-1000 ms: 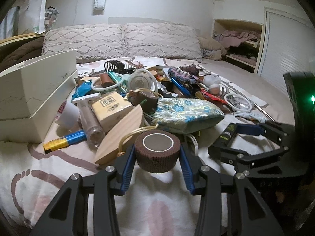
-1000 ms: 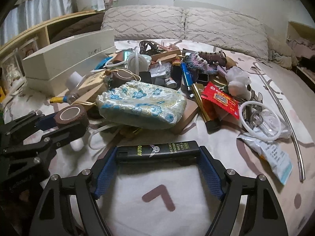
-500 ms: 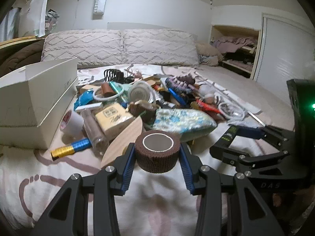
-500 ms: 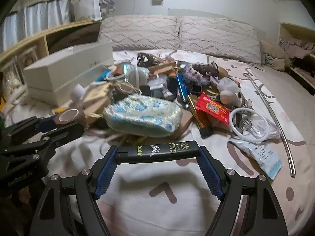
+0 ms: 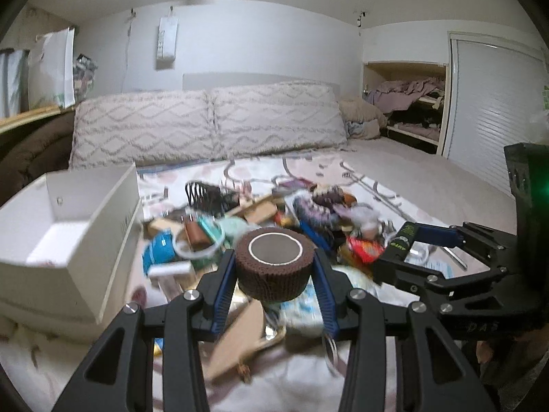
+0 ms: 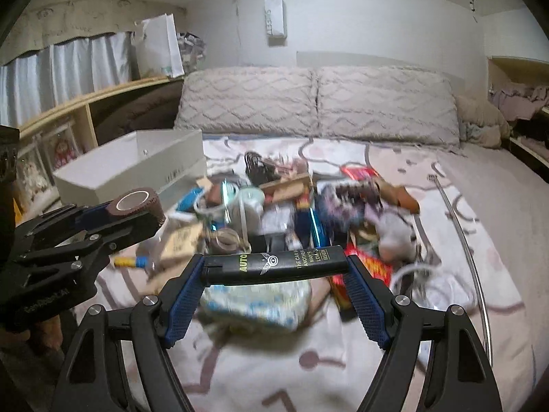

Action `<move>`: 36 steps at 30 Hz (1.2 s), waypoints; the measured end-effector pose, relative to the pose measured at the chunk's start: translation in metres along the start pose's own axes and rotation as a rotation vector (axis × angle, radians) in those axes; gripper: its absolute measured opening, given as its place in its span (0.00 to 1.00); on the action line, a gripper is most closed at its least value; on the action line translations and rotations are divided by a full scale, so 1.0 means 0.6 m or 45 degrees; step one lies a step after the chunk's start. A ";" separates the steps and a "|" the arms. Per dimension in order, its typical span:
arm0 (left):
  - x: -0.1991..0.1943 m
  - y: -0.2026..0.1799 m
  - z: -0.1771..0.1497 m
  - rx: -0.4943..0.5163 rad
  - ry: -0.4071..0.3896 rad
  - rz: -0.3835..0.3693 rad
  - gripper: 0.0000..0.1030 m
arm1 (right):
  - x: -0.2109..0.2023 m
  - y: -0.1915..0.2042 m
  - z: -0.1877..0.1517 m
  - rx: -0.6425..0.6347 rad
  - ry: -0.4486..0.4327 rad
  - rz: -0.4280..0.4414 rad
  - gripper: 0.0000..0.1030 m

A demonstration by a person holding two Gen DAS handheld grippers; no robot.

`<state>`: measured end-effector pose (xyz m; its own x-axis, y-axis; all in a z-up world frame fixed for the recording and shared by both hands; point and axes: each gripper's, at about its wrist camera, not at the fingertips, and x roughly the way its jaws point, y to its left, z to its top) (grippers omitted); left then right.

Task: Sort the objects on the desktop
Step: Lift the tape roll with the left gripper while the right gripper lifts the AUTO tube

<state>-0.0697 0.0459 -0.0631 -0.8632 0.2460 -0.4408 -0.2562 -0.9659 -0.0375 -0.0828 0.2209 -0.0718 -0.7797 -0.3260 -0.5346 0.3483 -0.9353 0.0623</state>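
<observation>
My left gripper [image 5: 274,267] is shut on a brown bandage roll [image 5: 274,266] and holds it in the air above the heap; the roll also shows in the right wrist view [image 6: 137,202]. My right gripper [image 6: 274,267] is shut on a black lighter [image 6: 274,263], held crosswise above the bed; the lighter shows at the right in the left wrist view [image 5: 401,240]. The heap of small objects [image 6: 291,206] lies on the bed below both. A white open box [image 5: 68,219] stands at the left, also seen in the right wrist view [image 6: 137,164].
Two pillows [image 5: 212,120] lie at the head of the bed. A floral pouch [image 6: 254,298] lies under my right gripper. A thin metal rod [image 6: 463,237] lies along the right. A shelf [image 6: 85,110] runs along the left and a closet [image 5: 411,110] at the right.
Both grippers have risen and tilted up with the roll and the lighter still held. The heap now sits lower and farther, and more of the wall shows.
</observation>
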 end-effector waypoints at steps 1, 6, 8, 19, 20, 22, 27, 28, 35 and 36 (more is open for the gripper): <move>0.000 0.003 0.009 0.002 -0.012 0.002 0.42 | 0.002 0.000 0.010 -0.006 -0.010 -0.005 0.78; 0.006 0.020 0.051 -0.005 -0.046 0.016 0.42 | 0.006 -0.003 0.050 -0.006 -0.049 0.004 0.78; 0.010 0.024 0.067 -0.014 -0.064 0.014 0.42 | 0.007 -0.004 0.066 -0.006 -0.062 0.009 0.78; 0.044 0.045 0.157 -0.039 -0.116 -0.034 0.42 | 0.008 -0.013 0.164 -0.003 -0.140 0.009 0.78; 0.048 0.049 0.164 -0.042 -0.118 -0.032 0.42 | 0.010 -0.015 0.173 -0.002 -0.141 0.016 0.78; 0.055 0.061 0.179 -0.049 -0.127 -0.019 0.42 | 0.013 -0.016 0.191 -0.007 -0.142 0.021 0.78; 0.070 0.106 0.204 -0.101 -0.118 0.024 0.42 | 0.036 -0.008 0.231 -0.026 -0.131 0.023 0.78; 0.073 0.118 0.207 -0.113 -0.115 0.035 0.42 | 0.040 -0.007 0.236 -0.026 -0.127 0.026 0.78; 0.076 0.192 0.205 -0.170 -0.108 0.107 0.42 | 0.103 0.016 0.269 0.031 -0.064 0.132 0.78; 0.074 0.200 0.203 -0.173 -0.108 0.124 0.42 | 0.114 0.019 0.272 0.045 -0.049 0.152 0.78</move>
<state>-0.1919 -0.0494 0.0219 -0.9160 0.1515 -0.3715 -0.1138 -0.9860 -0.1216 -0.2168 0.1655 0.0299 -0.7536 -0.4397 -0.4886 0.4220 -0.8935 0.1534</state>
